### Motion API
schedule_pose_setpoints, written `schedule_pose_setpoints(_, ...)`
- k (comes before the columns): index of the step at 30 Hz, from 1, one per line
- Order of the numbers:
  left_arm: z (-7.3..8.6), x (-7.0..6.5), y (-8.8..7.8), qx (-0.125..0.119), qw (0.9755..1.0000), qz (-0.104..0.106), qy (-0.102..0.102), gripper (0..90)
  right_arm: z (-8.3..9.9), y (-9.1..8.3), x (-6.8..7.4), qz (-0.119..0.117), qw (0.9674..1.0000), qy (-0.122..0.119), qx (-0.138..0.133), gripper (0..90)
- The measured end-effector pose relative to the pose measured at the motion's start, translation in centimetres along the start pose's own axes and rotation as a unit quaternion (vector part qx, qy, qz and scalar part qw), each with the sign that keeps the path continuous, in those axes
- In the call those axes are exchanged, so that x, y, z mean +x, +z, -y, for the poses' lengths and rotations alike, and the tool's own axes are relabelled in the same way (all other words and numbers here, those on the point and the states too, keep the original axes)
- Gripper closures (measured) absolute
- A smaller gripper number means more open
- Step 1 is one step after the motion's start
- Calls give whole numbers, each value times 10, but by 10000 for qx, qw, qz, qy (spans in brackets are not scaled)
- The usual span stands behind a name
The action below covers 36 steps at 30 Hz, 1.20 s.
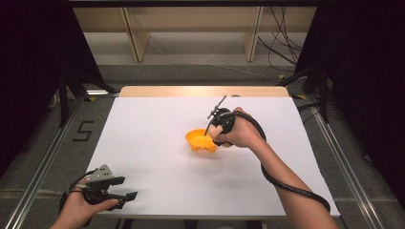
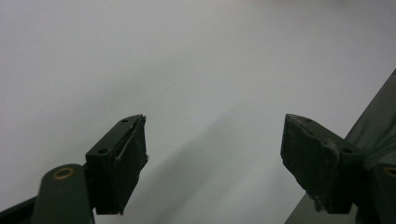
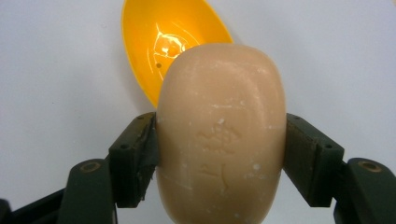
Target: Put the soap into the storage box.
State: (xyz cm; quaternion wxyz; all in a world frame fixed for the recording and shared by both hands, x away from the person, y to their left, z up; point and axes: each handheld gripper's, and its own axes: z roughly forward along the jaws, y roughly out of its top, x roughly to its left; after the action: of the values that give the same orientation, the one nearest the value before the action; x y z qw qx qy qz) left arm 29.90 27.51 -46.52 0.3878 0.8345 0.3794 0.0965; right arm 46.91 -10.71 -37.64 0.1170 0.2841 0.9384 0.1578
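Beige soap bar [image 3: 222, 135] sits clamped between the two jaws of the right gripper [image 3: 222, 140]; each pad presses one long flank of the bar. The right gripper view resolves details that the high view does not — an embossed mark on the bar's broad face, small white flecks, and the glossy inside of the orange bowl [image 3: 163, 42] beyond the jaw tips. The bar's long axis runs along the jaws, its rounded far end projecting past their tips over the bowl's near rim. In the high view the bar [image 1: 215, 131] reads as a pale patch at the bowl's [image 1: 200, 140] right edge, with the right gripper [image 1: 217, 129] tilted down toward it.

Left gripper [image 1: 125, 191] rests near the table's [image 1: 153, 119] near-left corner — jaws spread wide, with bare white surface [image 2: 187, 70] between and ahead of them.
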Motion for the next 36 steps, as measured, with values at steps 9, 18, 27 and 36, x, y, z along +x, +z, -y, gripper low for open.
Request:
schedule_pose_setpoints(9, 0, 0, 0, -1, 10000, 18, -7, 222, -6, 4, 0, -23, 9999, -110, 18, 335)
schedule_pose_setpoints(18, 0, 0, 0, -7, 10000, 20, -11, 222, -13, 6, -1, -64, 9998, -188, -5, 335)
schedule_pose_setpoints(27, 0, 0, -1, -28, 10000, 29, -16, 222, -22, 8, 1, -79, 9994, -342, -42, 335)
schedule_pose_setpoints(36, 0, -1, 0, -74, 9999, 34, -66, 222, -28, 10, 2, -100, 9990, -441, -68, 335)
